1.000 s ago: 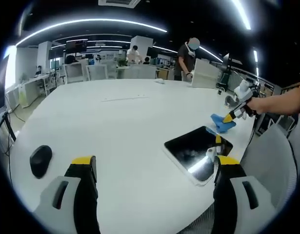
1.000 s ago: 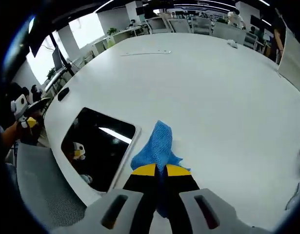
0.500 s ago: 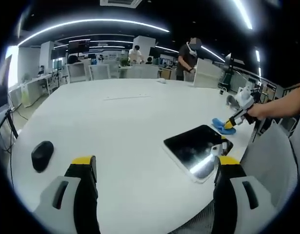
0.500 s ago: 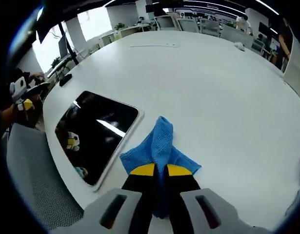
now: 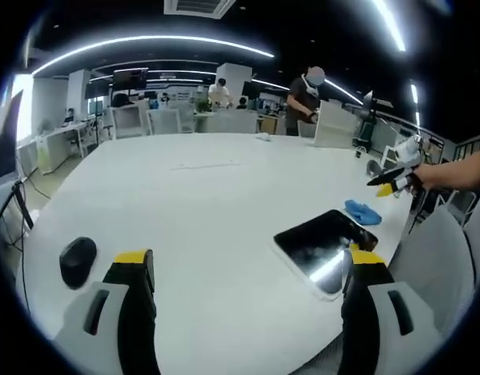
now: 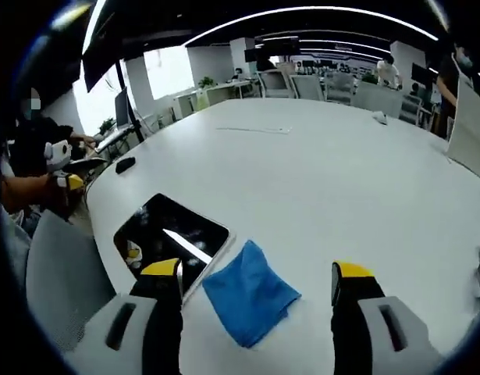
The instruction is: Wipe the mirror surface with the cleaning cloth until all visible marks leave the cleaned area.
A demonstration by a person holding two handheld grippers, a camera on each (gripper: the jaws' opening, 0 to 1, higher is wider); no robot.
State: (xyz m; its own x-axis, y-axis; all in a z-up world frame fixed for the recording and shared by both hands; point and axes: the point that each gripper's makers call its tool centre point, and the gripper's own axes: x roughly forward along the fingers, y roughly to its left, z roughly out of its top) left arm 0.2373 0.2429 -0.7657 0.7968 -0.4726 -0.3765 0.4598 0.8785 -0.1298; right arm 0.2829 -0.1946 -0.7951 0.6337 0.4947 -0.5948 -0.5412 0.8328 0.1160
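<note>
The dark rectangular mirror lies flat near the table's edge, with smudges and light streaks on its face. The same mirror sits to the left of the blue cleaning cloth, which lies loose on the white table against the mirror's corner. My right gripper hovers open above the cloth, holding nothing. In the left gripper view the cloth lies beyond the mirror, and the right gripper hangs above it in a hand. My left gripper stands open and empty, short of the mirror.
A black mouse rests on the table at the left, also seen as the mouse far left. A grey mesh chair stands by the table edge near the mirror. People and white chairs are at the far side.
My right gripper has opened, let go of the blue cloth and drawn back above it. The cloth now lies flat beside the mirror. The left gripper has barely moved.
</note>
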